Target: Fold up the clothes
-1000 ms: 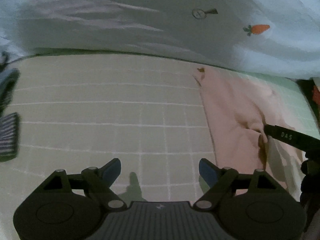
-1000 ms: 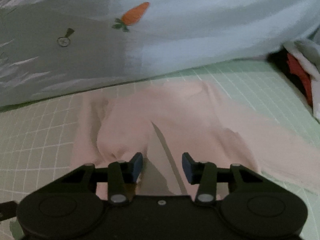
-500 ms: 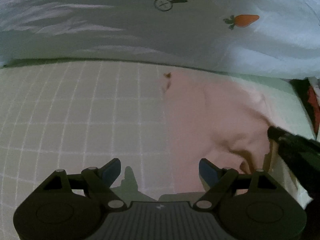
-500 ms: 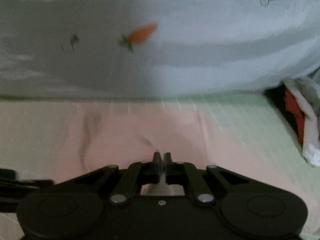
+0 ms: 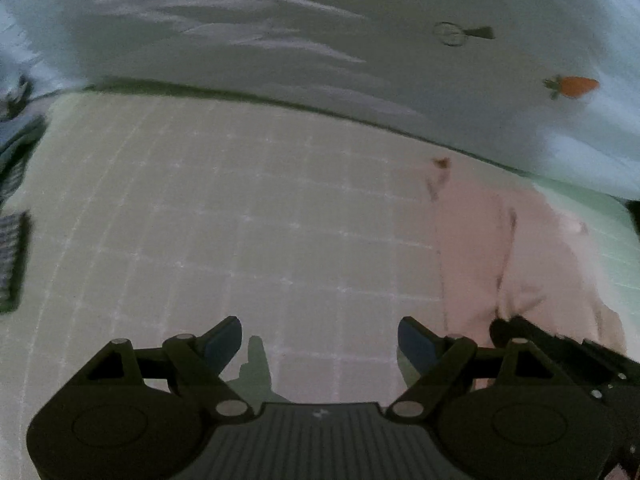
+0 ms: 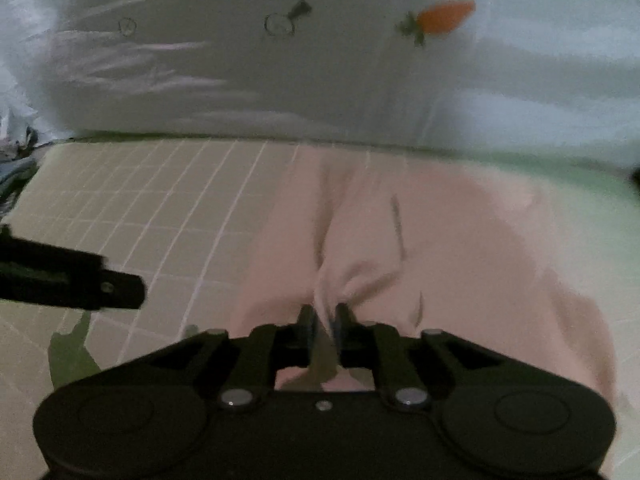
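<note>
My right gripper (image 6: 323, 320) pinches a bunched fold of the one pink garment (image 6: 440, 240), though its jaws are easing apart slightly around the cloth. My left gripper (image 5: 320, 340) stands wide and empty over the gridded mat (image 5: 200, 220), with the garment to its right. Step in hand, as I judge: gathering the near edge for a fold. Next, my left must seize a second point. Beyond both: one white quilt (image 6: 320, 80), carrot-printed.

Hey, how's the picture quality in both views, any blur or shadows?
Both views: dim, fisheye-curved grid mat. Left wrist: slightly soft; finger shadows under the open left gripper. Right wrist: motion-blurred carrot print; right gripper pinches pink cloth.
</note>
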`<state>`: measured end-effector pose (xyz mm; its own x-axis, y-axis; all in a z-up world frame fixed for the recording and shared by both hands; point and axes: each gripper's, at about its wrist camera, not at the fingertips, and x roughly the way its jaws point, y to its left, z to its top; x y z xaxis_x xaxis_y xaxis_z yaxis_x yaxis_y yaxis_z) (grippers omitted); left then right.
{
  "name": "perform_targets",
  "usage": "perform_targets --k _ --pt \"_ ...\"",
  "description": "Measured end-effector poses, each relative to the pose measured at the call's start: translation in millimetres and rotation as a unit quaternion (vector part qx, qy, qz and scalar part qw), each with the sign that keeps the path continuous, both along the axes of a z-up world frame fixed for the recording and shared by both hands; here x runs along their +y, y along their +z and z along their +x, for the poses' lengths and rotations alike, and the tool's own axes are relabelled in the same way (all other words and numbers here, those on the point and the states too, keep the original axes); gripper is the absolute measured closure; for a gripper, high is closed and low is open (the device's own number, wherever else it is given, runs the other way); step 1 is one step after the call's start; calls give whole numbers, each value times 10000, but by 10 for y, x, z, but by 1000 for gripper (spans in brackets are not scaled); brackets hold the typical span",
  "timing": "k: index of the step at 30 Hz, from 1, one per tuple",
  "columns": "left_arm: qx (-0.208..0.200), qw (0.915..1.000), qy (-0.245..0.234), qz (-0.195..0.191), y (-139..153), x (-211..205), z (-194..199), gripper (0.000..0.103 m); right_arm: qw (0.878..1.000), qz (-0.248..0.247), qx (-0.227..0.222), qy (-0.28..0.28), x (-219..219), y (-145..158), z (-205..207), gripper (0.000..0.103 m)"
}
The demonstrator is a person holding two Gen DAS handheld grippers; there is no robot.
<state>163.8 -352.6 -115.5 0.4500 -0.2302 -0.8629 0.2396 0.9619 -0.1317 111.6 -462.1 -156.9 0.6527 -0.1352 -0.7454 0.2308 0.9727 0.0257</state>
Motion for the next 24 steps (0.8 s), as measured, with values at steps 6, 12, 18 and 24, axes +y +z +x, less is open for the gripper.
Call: perform_targets --k 6,12,18,24 --pt "-28 10000 6 38 113 120 -230 17 9995 123 -263 -132 -53 287 -352 59" --pt "-152 9993 -342 -41 294 60 -617 17 9960 122 -183 -862 -231 372 -994 34" --pt "-151 9963 -838 -72 325 -114 -1213 18 9891 -24 180 -1461 -281 303 -1579 10" --pt "65 9922 -1238 -147 228 -336 -1739 36 9851 -72 312 -1691 -489 284 -2100 5"
